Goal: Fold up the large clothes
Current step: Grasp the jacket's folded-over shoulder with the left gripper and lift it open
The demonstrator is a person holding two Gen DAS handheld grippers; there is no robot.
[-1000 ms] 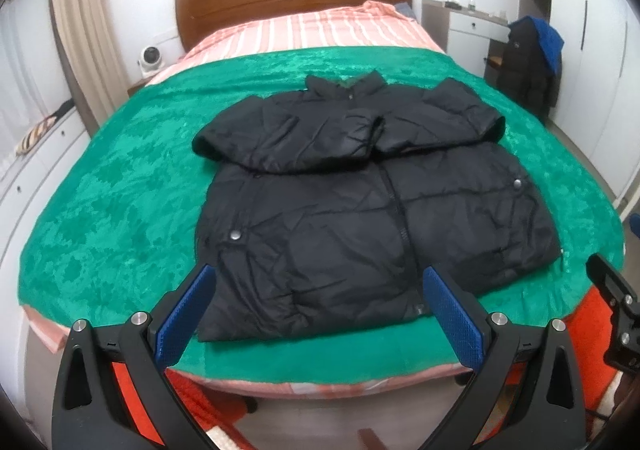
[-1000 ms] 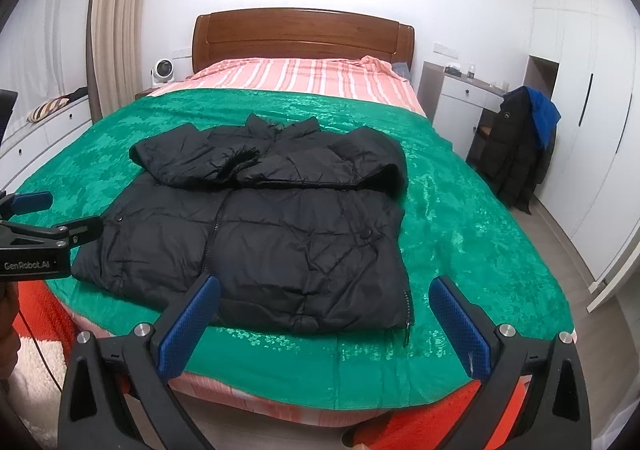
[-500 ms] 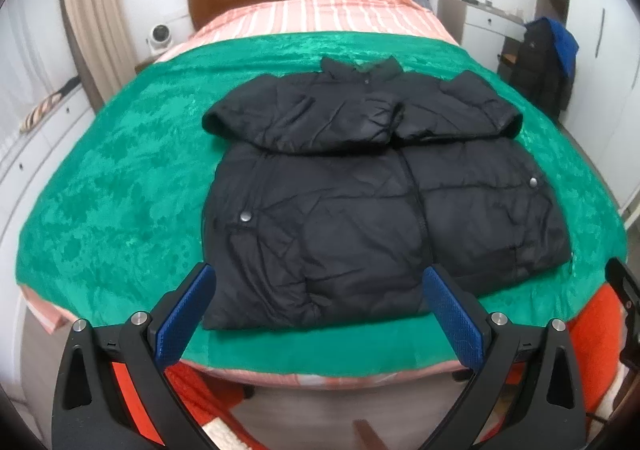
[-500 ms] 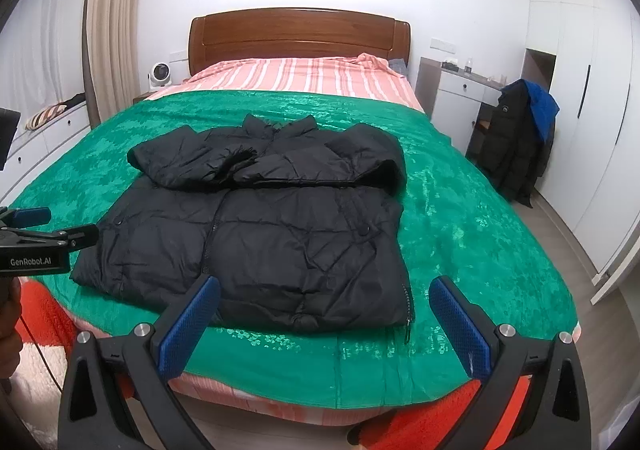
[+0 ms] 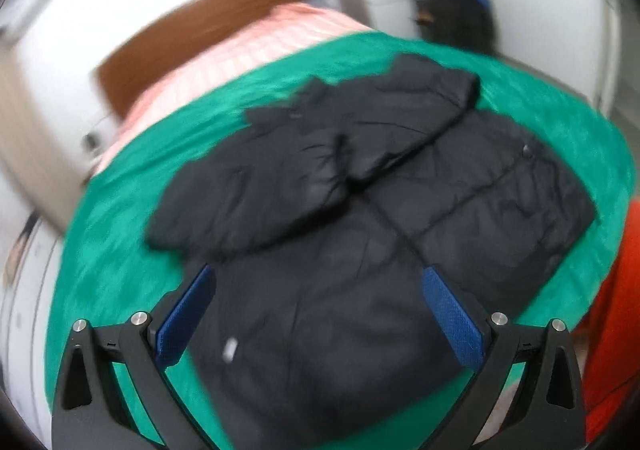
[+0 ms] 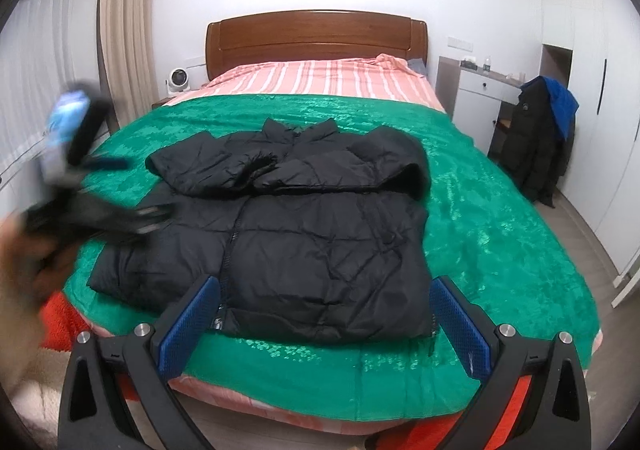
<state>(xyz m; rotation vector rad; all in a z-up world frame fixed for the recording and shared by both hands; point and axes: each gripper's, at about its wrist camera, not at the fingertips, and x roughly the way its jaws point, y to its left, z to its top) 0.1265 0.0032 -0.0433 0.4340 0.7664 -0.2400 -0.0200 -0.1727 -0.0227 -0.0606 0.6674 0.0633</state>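
A black puffer jacket (image 6: 320, 234) was seen spread flat, front side up, on the green bedspread (image 6: 500, 218) of the bed (image 6: 316, 34), toward the foot end. Its collar was pointed at the wooden headboard and its hem at the foot edge, so that the long axis was laid along the length of the bed. Both sleeves were found folded across the chest, overlapping just below the collar, and the zipper line was run down the middle.

In the right wrist view, the right gripper (image 6: 320, 322) was held off the foot of the bed with its jaws spread wide and nothing between the blue pads (image 6: 188, 326); the right half of the jacket's hem was framed between them, just ahead, with no contact visible. The left gripper (image 6: 104, 210) was shown blurred at the left of that view, held by a hand (image 6: 24, 250) over the jacket's left side.

In the left wrist view, which was smeared and tilted, the left gripper (image 5: 320, 314) was likewise seen with its jaws wide apart and empty, positioned above the jacket (image 5: 360, 230) near its lower left part; whether the fabric was touched could not be told. A dark coat (image 6: 536, 146) was hung on a chair beside the bed.
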